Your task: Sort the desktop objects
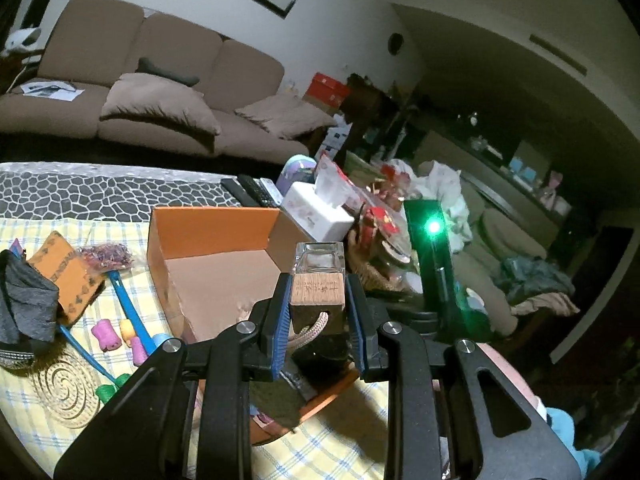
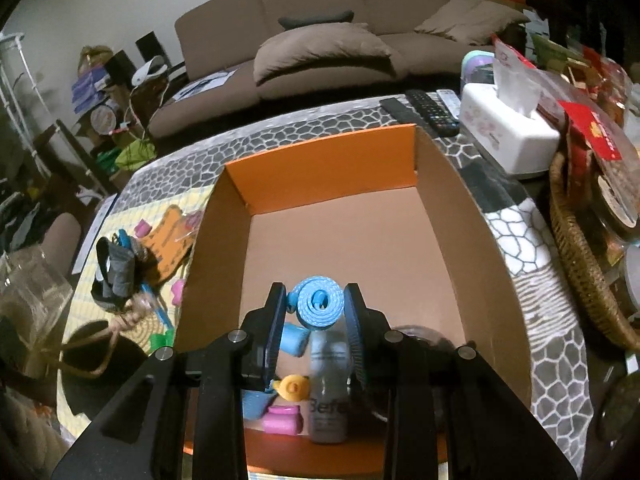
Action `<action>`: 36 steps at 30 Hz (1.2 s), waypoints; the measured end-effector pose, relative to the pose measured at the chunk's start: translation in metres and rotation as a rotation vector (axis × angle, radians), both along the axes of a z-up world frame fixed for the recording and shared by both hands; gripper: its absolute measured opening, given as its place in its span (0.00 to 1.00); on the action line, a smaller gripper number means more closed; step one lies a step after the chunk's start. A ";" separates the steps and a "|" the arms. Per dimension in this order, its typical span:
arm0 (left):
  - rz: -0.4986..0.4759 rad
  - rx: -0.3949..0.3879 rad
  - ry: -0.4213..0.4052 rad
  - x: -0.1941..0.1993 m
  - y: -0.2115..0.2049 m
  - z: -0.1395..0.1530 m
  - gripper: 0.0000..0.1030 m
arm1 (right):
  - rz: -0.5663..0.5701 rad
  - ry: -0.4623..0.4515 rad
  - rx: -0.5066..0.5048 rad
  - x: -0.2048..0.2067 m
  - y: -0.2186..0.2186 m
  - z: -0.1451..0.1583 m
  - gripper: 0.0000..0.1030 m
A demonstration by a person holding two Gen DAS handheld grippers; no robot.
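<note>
My left gripper [image 1: 318, 294] is shut on a small glass bottle with a wooden cap [image 1: 318, 280] and a cord loop, held above the near right corner of the orange cardboard box [image 1: 208, 236]. My right gripper [image 2: 316, 304] is shut on a light blue rolled strap [image 2: 318, 302], held over the near part of the orange box [image 2: 320, 168]. On the box floor under it lie a grey bottle [image 2: 330, 392], a pink curler [image 2: 282, 420], a yellow piece [image 2: 294, 388] and blue curlers [image 2: 294, 338]. Pink and yellow curlers [image 1: 120, 334] lie on the checked cloth left of the box.
Left of the box lie a blue comb [image 1: 128, 308], a bag of rubber bands [image 1: 106, 256], an orange card [image 1: 68, 276] and a grey pouch [image 1: 24, 300]. A white tissue box [image 2: 508, 132], remotes [image 2: 428, 110] and a wicker basket [image 2: 580, 264] stand to the right. A sofa [image 2: 320, 40] is behind.
</note>
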State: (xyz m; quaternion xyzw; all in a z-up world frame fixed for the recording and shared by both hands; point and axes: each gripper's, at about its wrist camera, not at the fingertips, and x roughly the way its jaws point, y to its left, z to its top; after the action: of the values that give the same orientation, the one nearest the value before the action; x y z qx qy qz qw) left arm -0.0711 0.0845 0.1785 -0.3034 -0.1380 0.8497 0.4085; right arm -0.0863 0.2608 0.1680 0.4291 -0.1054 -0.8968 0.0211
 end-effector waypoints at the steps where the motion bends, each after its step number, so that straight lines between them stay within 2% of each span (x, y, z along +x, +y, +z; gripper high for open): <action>1: 0.001 -0.003 -0.006 -0.001 0.001 -0.002 0.23 | 0.001 -0.002 -0.002 0.000 0.001 -0.001 0.28; 12: 0.009 -0.005 -0.029 -0.002 0.002 -0.010 0.23 | 0.109 -0.113 0.014 -0.011 -0.029 -0.035 0.31; 20: 0.018 -0.002 -0.044 -0.004 -0.002 -0.013 0.23 | 0.118 -0.167 0.016 -0.013 -0.031 -0.049 0.34; 21: 0.020 -0.003 -0.045 -0.005 -0.002 -0.014 0.23 | 0.120 -0.172 0.009 -0.012 -0.030 -0.050 0.39; 23: 0.022 -0.005 -0.049 -0.005 -0.003 -0.016 0.23 | 0.119 -0.167 -0.001 -0.010 -0.029 -0.049 0.44; 28: 0.032 -0.021 -0.061 -0.008 0.000 -0.023 0.23 | 0.091 -0.125 -0.004 -0.005 -0.020 -0.036 0.45; 33: 0.036 -0.050 -0.071 -0.010 0.007 -0.033 0.23 | 0.020 -0.052 -0.096 0.004 0.005 -0.016 0.45; 36: 0.044 -0.049 -0.081 -0.011 0.007 -0.037 0.23 | 0.017 -0.027 -0.172 0.008 0.017 -0.009 0.47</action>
State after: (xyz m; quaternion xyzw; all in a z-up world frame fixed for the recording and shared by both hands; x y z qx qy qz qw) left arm -0.0817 0.0913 0.1417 -0.3442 -0.1400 0.8487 0.3764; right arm -0.0788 0.2779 0.1586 0.4387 -0.1787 -0.8783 0.0643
